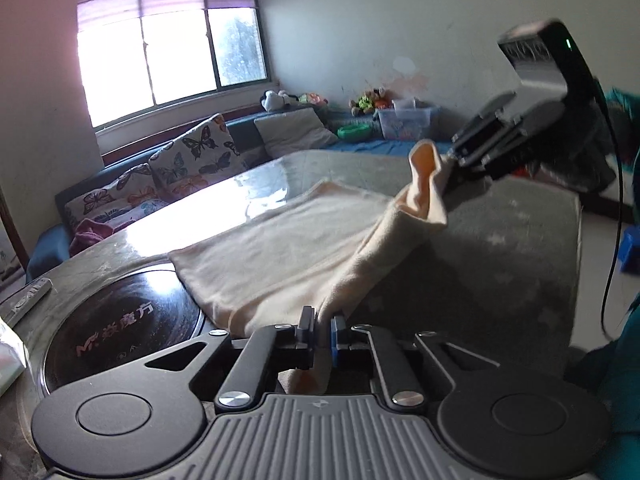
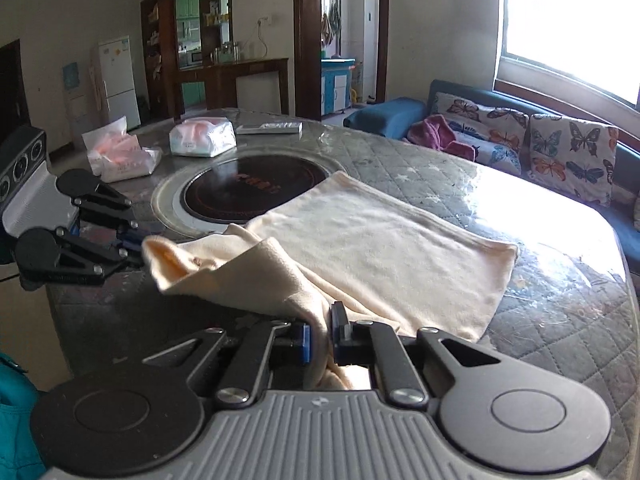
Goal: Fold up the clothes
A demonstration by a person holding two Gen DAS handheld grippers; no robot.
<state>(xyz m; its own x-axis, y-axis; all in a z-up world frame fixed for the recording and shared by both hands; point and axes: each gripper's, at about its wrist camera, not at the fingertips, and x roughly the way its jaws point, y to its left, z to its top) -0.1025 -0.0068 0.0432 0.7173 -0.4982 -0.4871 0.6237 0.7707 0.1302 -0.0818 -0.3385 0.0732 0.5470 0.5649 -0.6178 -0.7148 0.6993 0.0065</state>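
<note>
The cream garment (image 2: pixel 380 236) lies mostly flat on the quilted tabletop (image 2: pixel 560 312), its far corner over the round black induction hob (image 2: pixel 244 192). Its near edge is lifted: the left gripper (image 1: pixel 321 326) is clamped on one corner, and the right gripper (image 2: pixel 320 330) is clamped on the other. The cloth sags between them, so uneven pulling could skew the fold, and a thin pinch may slip free.

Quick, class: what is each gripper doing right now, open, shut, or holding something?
Left gripper: shut on the cream cloth.
Right gripper: shut on the same cloth.
</note>
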